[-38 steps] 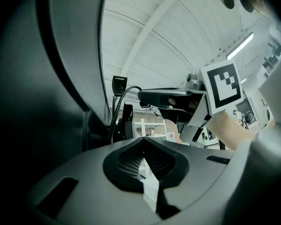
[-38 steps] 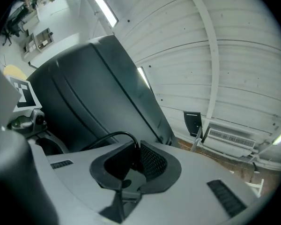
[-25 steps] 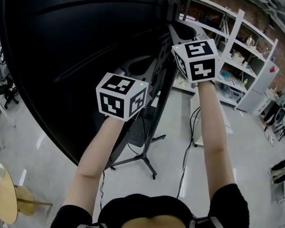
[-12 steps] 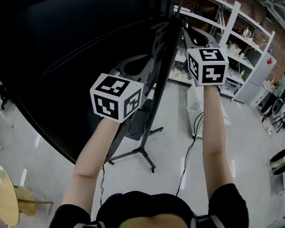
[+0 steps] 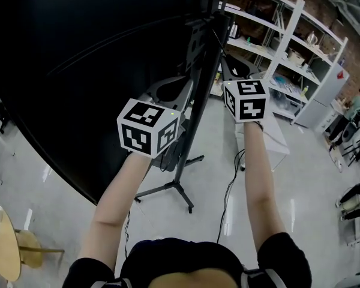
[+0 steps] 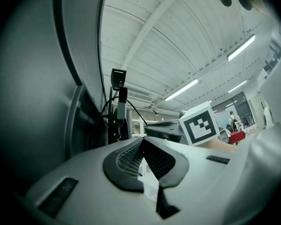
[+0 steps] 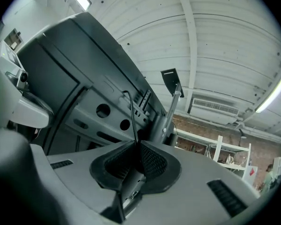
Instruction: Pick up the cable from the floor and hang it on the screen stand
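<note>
Hang step. R gripper (image 7: 136,145) clamped on thin black cable (image 7: 132,118); screen stand (image 7: 172,108) just ahead. L gripper (image 6: 143,142) closed, empty. Next: drape cable over stand bracket, then release.

bright ceiling strip lights (image 6: 246,46) lit the room evenly; the floor (image 5: 312,185) showed pale glare streaks. fisheye bending and dark corners marked both gripper views.
</note>
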